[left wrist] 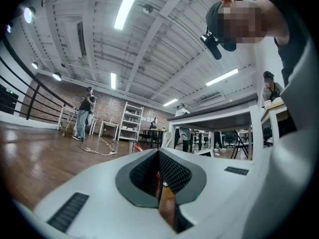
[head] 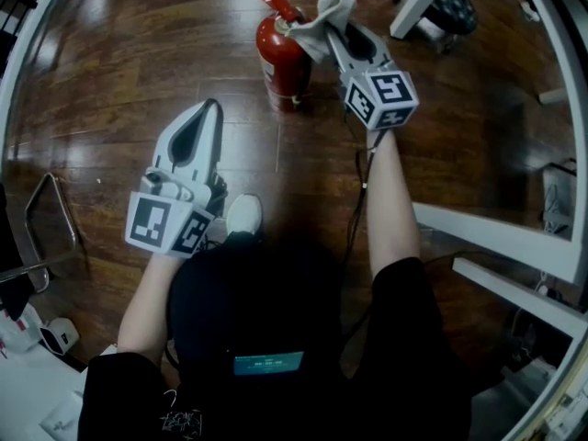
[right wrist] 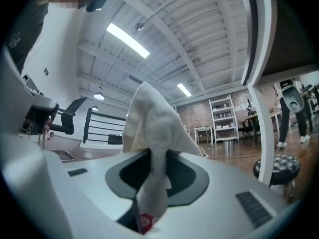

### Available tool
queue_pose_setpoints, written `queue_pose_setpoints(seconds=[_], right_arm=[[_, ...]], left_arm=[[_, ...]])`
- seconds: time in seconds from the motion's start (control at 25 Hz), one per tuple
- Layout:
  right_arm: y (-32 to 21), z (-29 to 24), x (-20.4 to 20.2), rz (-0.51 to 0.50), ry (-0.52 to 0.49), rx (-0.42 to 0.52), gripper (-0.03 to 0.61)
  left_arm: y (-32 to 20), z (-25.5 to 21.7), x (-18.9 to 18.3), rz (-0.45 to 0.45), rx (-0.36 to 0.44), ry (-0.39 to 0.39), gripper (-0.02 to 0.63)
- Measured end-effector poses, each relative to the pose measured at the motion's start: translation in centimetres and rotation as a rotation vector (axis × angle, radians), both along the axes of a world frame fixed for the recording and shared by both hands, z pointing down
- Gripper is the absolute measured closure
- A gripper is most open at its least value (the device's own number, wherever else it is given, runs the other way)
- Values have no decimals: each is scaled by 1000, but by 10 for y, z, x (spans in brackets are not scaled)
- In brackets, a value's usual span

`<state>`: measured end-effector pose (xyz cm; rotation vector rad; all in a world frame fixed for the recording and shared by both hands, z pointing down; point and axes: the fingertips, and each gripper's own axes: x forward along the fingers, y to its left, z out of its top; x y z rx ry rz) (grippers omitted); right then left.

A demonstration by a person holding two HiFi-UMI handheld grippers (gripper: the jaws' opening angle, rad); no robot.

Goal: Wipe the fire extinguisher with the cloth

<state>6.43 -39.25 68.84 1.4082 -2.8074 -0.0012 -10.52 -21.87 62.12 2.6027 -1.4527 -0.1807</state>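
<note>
The right claw (head: 336, 28) is clamped on a narrow fold of the cloth (head: 333, 5), whose loose end bunches past its tips. The fire extinguisher (head: 281, 61) stands free on the floor (head: 138, 53) just left of that claw. Whether cloth and handle touch is unclear from the head view. The left claw (head: 211, 108) is closed on nothing, well apart from the cylinder. A hard sideways rub up high could topple the unsteadied extinguisher. Drag could also pull the thin fold out.

— Head view?
— Mounted high, facing steeply down at wood floor (head: 110, 72), close over left gripper (head: 211, 108) and right gripper (head: 336, 28).
— Gripper views?
— Low, near, tilted up toward ceiling (left wrist: 149, 49); floor shared.
</note>
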Motion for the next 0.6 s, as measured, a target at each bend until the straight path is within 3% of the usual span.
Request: queue_pose_setpoints(seconds=[0.12, 0.24, 0.48, 0.6], right_arm=[[-13, 45, -6, 2, 24, -98, 469], [-17, 98, 8, 35, -49, -226, 477], [10, 226, -1, 24, 20, -516, 479], [24, 249, -9, 16, 47, -565, 477]], left_arm=[[0, 2, -1, 9, -4, 5, 611], [1, 3, -6, 7, -7, 15, 611], [4, 0, -7, 12, 2, 23, 611], [5, 2, -6, 17, -1, 19, 611]])
